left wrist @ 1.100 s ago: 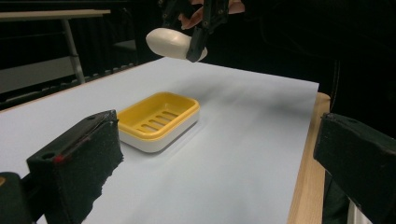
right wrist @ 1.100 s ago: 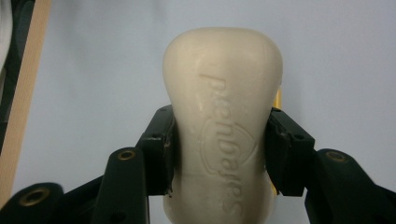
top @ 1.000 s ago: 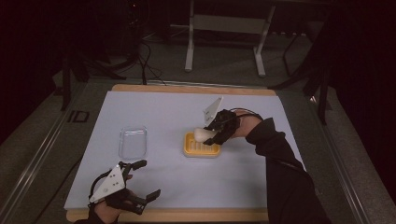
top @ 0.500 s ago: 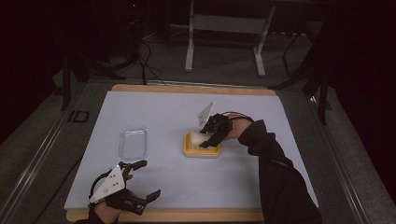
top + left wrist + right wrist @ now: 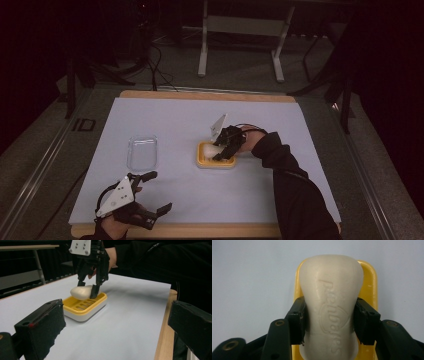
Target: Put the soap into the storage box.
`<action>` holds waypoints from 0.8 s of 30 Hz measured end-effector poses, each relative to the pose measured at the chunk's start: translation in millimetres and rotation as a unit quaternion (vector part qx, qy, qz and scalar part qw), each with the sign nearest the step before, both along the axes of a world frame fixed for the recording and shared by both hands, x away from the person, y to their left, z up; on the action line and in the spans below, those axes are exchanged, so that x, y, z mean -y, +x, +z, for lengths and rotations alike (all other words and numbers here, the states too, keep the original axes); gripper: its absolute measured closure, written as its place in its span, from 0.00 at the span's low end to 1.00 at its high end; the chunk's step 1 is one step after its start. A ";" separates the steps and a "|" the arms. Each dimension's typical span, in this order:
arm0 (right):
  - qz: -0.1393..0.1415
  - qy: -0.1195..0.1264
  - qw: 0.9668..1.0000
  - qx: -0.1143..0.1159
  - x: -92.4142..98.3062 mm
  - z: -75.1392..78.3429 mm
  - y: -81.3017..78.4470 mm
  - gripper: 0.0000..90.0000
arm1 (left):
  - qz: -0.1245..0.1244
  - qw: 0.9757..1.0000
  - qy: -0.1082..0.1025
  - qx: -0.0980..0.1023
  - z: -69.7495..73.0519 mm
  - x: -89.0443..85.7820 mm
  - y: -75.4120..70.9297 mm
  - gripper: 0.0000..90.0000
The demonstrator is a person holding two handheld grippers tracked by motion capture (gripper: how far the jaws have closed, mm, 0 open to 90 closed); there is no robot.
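A white soap bar (image 5: 332, 297) is clamped across its middle by my right gripper (image 5: 330, 323), both pads (image 5: 298, 320) pressing its sides. The bar (image 5: 78, 292) hangs low over the far end of a yellow slotted soap dish (image 5: 85, 310); whether it touches the dish I cannot tell. From above, the right gripper (image 5: 218, 151) points down into the dish (image 5: 202, 162) at the table's middle. My left gripper (image 5: 160, 191) rests at the near left edge, jaws wide open and nothing between them (image 5: 115, 327).
A clear shallow plastic tray (image 5: 142, 152) lies left of the dish. The pale blue mat (image 5: 165, 120) covers the wooden table (image 5: 210, 95). The person's dark sleeve (image 5: 295, 185) crosses the right front.
The right gripper has come down with the soap bar, toward the yellow dish and slightly nearer. The left gripper has stayed where it was.
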State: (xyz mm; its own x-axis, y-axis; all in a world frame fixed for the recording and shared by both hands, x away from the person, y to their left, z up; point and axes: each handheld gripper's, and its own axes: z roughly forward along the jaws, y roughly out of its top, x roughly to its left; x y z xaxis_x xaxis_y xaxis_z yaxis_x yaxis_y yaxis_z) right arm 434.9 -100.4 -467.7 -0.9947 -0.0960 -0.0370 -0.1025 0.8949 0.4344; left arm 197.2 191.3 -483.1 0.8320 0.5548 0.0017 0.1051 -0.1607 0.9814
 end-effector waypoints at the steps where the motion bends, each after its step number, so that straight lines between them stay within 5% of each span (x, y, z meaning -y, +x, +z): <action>1: -0.001 0.002 1.000 -0.003 0.1 -1.6 1.2 0.55 | 0.000 1.000 0.001 0.000 0.0 -0.1 0.0 0.01; 24: -0.013 -0.034 0.999 0.000 -2.8 -26.6 7.2 0.54 | 0.001 1.000 0.001 -0.001 -0.5 0.4 0.2 0.01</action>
State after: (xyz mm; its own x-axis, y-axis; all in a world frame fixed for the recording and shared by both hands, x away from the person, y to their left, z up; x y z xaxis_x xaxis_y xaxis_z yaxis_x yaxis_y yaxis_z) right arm 442.1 -97.6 -494.3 -0.9970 -0.0714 -0.0307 -0.0777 0.9248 0.3725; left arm 197.4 190.9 -483.6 0.8309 0.5564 0.0017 0.1073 -0.1631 0.9808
